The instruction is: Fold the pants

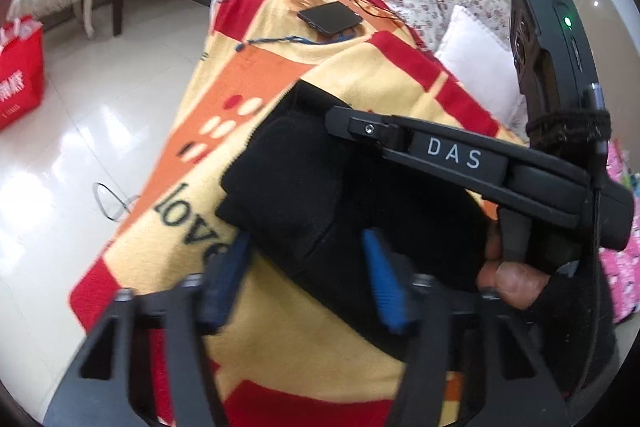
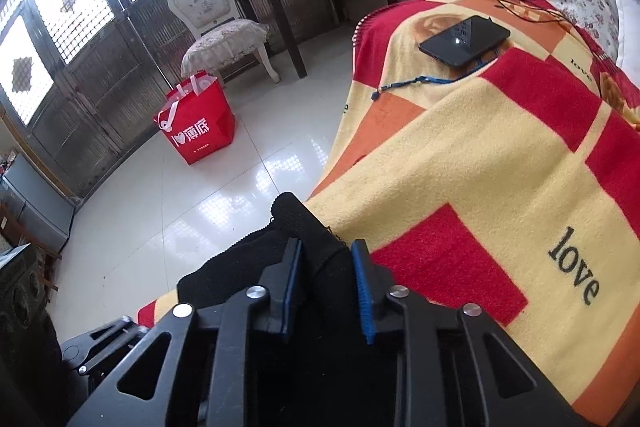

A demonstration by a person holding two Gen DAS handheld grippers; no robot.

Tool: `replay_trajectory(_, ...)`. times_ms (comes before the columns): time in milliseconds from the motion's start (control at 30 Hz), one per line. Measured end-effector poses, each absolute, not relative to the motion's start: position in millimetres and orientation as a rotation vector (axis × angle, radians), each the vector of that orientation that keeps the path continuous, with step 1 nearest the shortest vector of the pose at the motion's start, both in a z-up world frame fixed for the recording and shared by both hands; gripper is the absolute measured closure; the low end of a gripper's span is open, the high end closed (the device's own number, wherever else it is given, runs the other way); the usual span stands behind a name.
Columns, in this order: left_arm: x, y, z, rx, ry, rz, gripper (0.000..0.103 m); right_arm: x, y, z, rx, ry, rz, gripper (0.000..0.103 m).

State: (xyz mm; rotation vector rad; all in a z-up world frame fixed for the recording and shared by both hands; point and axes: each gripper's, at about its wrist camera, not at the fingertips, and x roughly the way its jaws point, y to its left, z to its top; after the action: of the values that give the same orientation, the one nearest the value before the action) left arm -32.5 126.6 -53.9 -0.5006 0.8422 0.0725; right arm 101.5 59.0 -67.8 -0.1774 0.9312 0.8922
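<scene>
Left wrist view: the black pants (image 1: 320, 195) are seen lying already bundled into several layers on the blanket-covered bed (image 1: 360, 83), close to its near edge. The left tongs (image 1: 308, 279) are set astride the near part of the bundle; one blue pad (image 1: 380, 283) is laid against the cloth, the other is blurred at the bundle's edge, so whether the cloth is truly pinched cannot be told. The gap is seen at a middling width.

In the right wrist view the right tongs (image 2: 326, 287) are drawn narrow, and a ridge of the pants (image 2: 304, 239) is seen gathered between the blue pads (image 2: 362, 287), apparently gripped. A hand (image 1: 508, 279) is seen at the trigger of the right tool in the left view.

The fabric is judged soft, light and limp, a knit that sags and slides over itself; stacked layers are likely to shift if only the top ply is caught. Hold is best taken at a folded edge or corner, through all layers, with both tongs well apart so the span is kept taut. The fleecy blanket is likely to drag at the cloth.

A phone (image 2: 464, 41) with its cord is left farther up the bed, well apart from the pants.
</scene>
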Motion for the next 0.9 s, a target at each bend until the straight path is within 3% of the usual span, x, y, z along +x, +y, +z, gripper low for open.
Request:
replay_trajectory(67,-34.4,125.1,-50.7,-0.500,0.825,0.063,0.070,100.1,55.0,-64.0,-0.148,0.923,0.903,0.083)
replay_trajectory(167,-39.9,120.7,-41.6,-0.474,0.780,0.051,0.078,102.2,43.2,-56.8,-0.071,0.921,0.930,0.085)
replay_trajectory(900,-62.8,68.2,9.9,-0.269,0.633,-0.070,0.083,86.6,-41.4,-9.8,0.146,0.826,0.925,0.087)
